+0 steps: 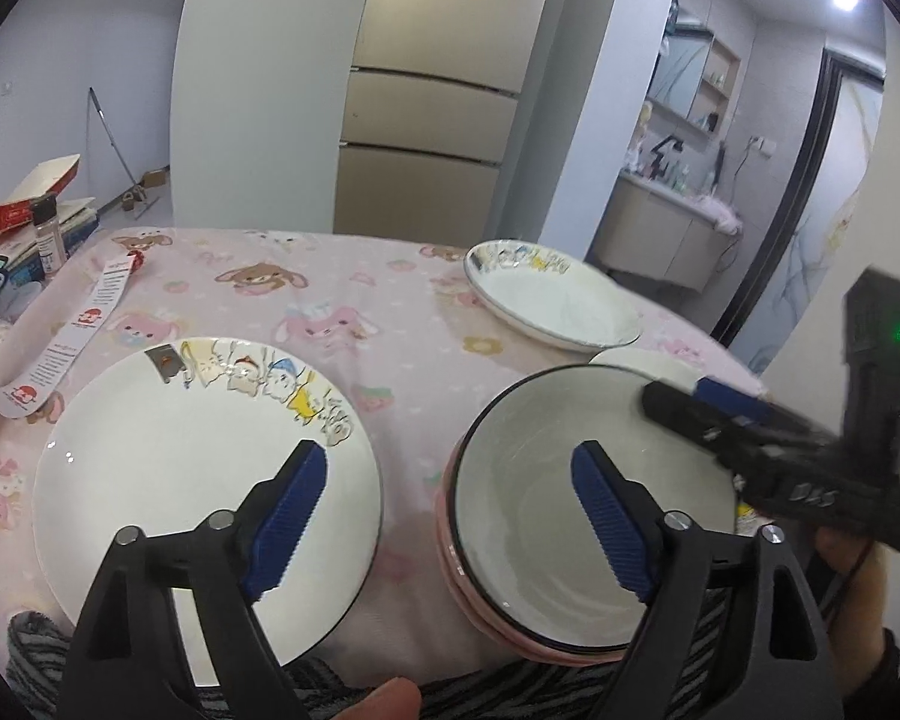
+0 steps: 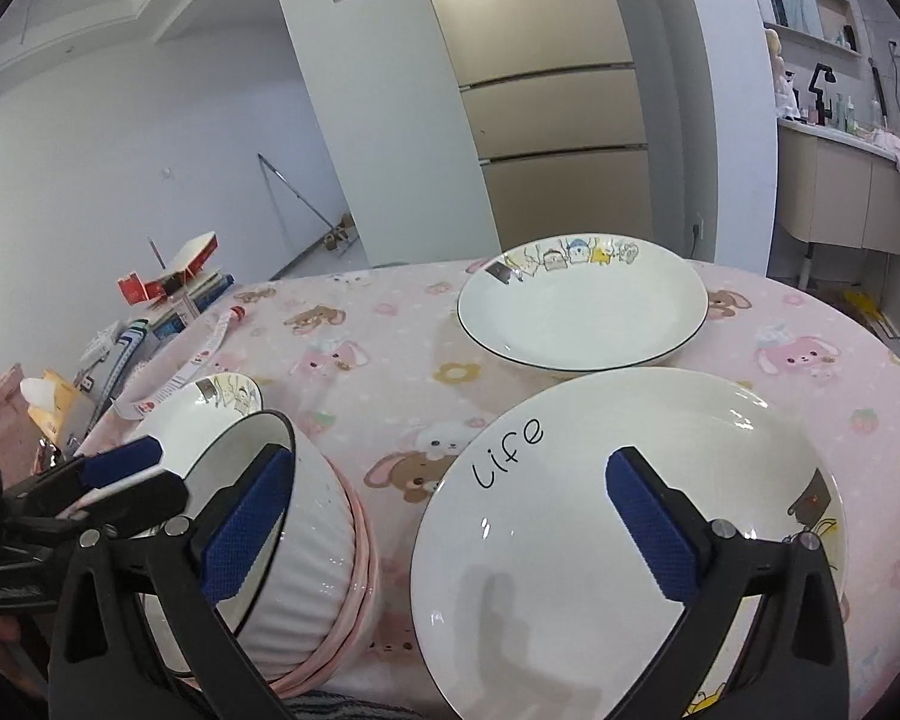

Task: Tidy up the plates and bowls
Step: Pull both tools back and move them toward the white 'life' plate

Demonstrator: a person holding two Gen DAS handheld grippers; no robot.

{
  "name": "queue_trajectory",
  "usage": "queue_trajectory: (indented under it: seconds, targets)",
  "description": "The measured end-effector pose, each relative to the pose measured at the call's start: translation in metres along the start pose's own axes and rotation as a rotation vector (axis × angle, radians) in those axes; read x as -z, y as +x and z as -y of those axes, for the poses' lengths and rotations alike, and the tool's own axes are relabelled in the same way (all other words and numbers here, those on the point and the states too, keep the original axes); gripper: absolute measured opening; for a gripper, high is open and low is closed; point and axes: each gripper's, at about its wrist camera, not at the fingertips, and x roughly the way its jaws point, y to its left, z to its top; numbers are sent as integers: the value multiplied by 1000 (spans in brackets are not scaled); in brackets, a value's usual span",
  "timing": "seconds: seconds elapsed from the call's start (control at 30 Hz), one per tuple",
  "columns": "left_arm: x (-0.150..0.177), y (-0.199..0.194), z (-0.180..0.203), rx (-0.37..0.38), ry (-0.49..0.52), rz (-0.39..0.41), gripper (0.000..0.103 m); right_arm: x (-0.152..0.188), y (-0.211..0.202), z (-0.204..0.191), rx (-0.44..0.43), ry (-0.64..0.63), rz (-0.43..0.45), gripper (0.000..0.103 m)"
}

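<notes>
Seemingly between moves: from the left wrist, the left tongs [image 1: 450, 516] gape empty above the gap between a cartoon plate [image 1: 168, 468] and the white bowl [image 1: 576, 516] nested in a pink one on the table [image 1: 390, 312]. From the right wrist, the right tongs [image 2: 450, 522] also stand wide, holding nothing, over the "Life" plate [image 2: 570, 540] — probably next to stack, needing a rim grip — with a deeper dish [image 2: 582, 318] beyond.

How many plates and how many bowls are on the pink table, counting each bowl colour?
Plates: 3
White bowl: 1
Pink bowl: 1, under the white one
Total: 5
</notes>
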Motion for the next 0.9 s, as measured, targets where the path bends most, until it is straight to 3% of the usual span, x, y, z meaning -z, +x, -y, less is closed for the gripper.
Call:
queue_trajectory:
  seconds: [0.07, 0.57, 0.83, 0.9]
  targets:
    - [1, 1, 3, -30, 15, 0, 103, 2, -2, 2, -3, 12, 5, 103]
    - [3, 4, 3, -28, 26, 3, 103, 12, 19, 13, -14, 59, -125, 103]
    - [3, 1, 3, -17, 27, 26, 103, 9, -7, -1, -3, -6, -1, 103]
    - [3, -1, 2, -17, 22, 34, 103, 9, -5, -8, 8, -44, -17, 103]
